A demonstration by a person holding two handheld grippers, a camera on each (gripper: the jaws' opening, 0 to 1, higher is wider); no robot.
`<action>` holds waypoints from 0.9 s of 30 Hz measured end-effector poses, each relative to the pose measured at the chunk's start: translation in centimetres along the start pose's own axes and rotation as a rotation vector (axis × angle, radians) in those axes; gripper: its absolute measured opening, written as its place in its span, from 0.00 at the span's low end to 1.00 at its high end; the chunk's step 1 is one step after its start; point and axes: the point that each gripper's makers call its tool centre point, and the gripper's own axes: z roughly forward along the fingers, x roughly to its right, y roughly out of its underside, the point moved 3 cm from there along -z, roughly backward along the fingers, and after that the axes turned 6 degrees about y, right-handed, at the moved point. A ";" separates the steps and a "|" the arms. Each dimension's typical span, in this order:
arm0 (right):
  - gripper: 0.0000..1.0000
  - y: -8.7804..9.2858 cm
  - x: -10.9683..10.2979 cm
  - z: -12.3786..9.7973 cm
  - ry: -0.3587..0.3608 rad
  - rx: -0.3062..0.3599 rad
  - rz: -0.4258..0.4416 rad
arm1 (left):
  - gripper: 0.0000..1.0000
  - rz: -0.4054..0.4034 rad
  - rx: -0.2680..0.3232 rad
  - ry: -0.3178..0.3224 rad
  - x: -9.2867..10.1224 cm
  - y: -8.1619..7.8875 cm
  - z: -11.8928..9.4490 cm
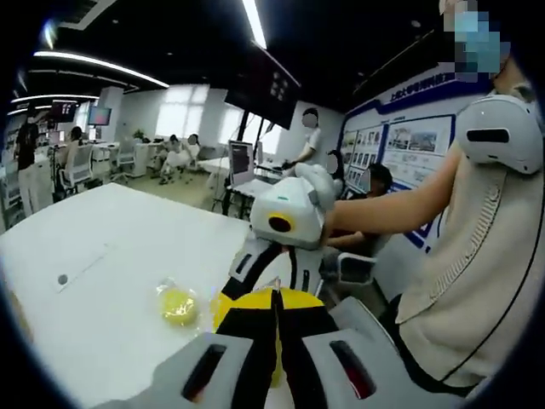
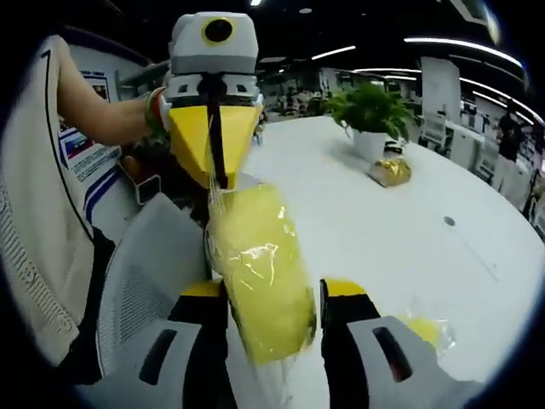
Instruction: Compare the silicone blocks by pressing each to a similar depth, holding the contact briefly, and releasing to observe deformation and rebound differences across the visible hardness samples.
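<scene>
A large yellow silicone block (image 2: 264, 273) in clear plastic wrap is held above the white table's (image 2: 383, 230) edge. My right gripper (image 2: 272, 288) is shut on its lower half, one jaw on each side. My left gripper (image 2: 217, 181) comes in from the top, its yellow jaws shut and pinching the wrap at the block's upper end. In the left gripper view my left gripper (image 1: 274, 296) is shut, with the block (image 1: 232, 308) showing yellow behind its jaws and the right gripper (image 1: 274, 279) facing it. A smaller wrapped yellow block (image 1: 179, 305) (image 2: 421, 331) lies on the table.
A potted plant (image 2: 370, 111) and a gold-wrapped item (image 2: 390, 170) stand further along the table. A grey mesh chair (image 2: 140, 281) is below the table edge. The person's arm and cream sleeve (image 1: 477, 256) are close by. People sit at desks in the background.
</scene>
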 end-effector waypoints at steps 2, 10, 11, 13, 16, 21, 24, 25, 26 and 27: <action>0.32 0.1 0.0 0.1 -0.001 -0.005 -0.005 | 0.00 -0.001 -0.006 -0.008 -0.1 0.2 -0.1; 0.24 0.4 -0.1 0.1 0.010 -0.018 -0.074 | 0.00 0.013 -0.026 -0.008 0.1 0.9 -0.2; 0.23 0.4 -0.1 0.1 0.012 -0.018 -0.081 | 0.00 0.016 -0.026 -0.010 0.1 0.9 -0.3; 0.21 0.2 -0.1 0.1 0.021 -0.006 -0.105 | 0.00 0.016 -0.021 -0.011 0.2 0.8 -0.4; 0.17 0.0 -0.1 0.1 0.027 0.003 -0.129 | 0.00 0.021 -0.014 -0.016 0.2 0.7 -0.4; 0.11 -0.1 0.2 0.1 0.037 0.000 -0.132 | 0.00 0.038 -0.010 -0.033 0.0 0.5 -0.4; 0.09 -0.1 0.1 0.1 0.038 -0.003 -0.128 | 0.00 0.044 -0.016 -0.037 0.0 0.5 -0.3; 0.08 -0.1 0.2 0.1 0.039 -0.004 -0.126 | 0.00 0.044 -0.017 -0.036 0.0 0.5 -0.3; 0.08 -0.1 0.2 0.1 0.040 -0.005 -0.126 | 0.00 0.046 -0.018 -0.037 0.0 0.5 -0.3; 0.08 -0.1 0.1 0.1 0.040 -0.006 -0.124 | 0.00 0.047 -0.018 -0.037 0.0 0.5 -0.3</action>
